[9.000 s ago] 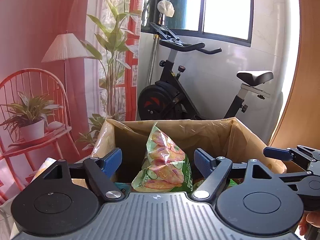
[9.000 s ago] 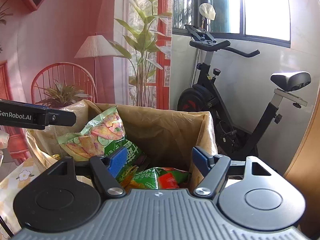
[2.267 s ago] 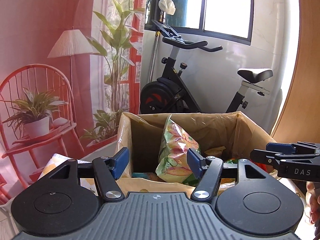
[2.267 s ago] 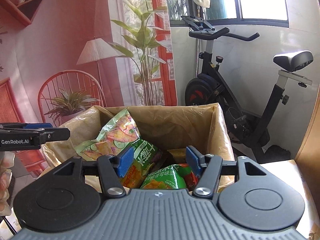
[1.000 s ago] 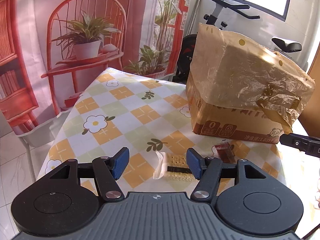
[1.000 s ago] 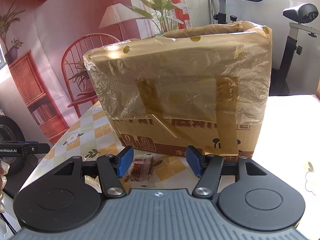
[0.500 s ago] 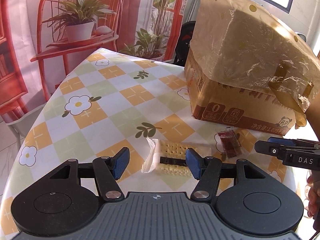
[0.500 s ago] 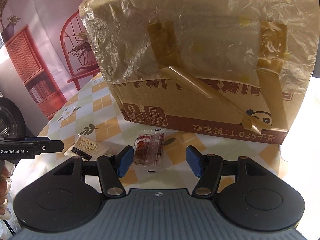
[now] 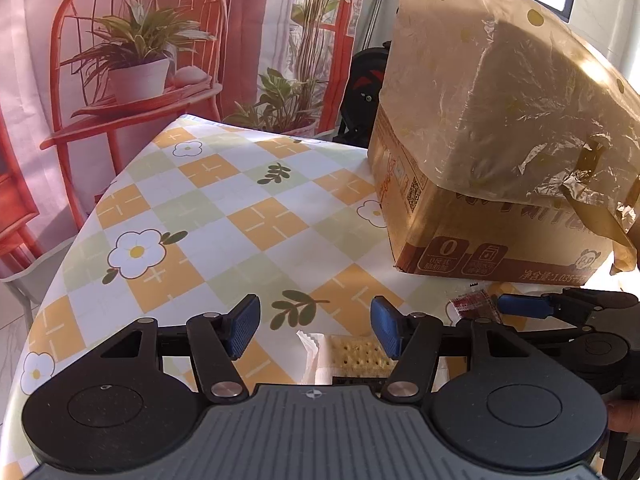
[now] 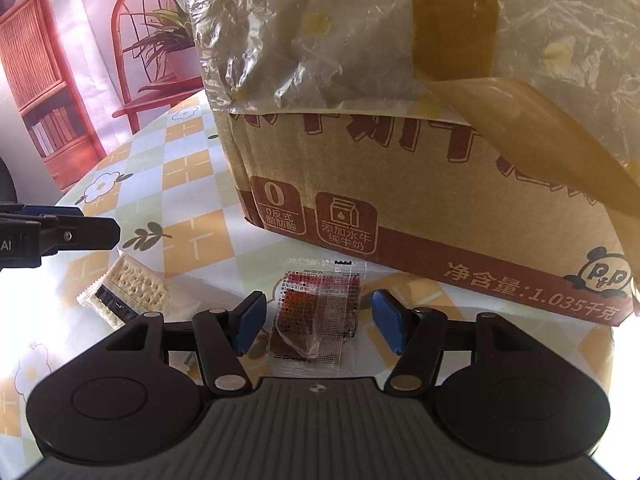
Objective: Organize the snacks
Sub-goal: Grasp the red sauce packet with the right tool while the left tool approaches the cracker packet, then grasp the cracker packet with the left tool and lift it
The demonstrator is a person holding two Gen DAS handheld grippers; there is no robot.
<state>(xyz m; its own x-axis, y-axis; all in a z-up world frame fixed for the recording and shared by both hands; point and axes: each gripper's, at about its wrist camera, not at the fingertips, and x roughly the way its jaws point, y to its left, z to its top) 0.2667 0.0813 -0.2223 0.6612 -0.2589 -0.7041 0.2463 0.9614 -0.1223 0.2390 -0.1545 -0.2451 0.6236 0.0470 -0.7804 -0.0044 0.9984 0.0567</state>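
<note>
2 small snack packets lie on the flower-checked yellow and green tablecloth (image 9: 248, 216), in front of the brown cardboard box lined with a tan plastic bag (image 10: 400, 184). Left gripper (image 9: 315, 326): jaws partly open, gripping nothing, blue pads above the clear-wrapped pale cracker packet (image 9: 354, 354), which sits low between them. Right gripper (image 10: 318, 322): jaws partly open, empty, straddling the clear sachet of dark red-brown snack (image 10: 316, 312) without touching it. Cracker packet lies left of the sachet, apart from it; sachet just beside the box's bottom edge
</note>
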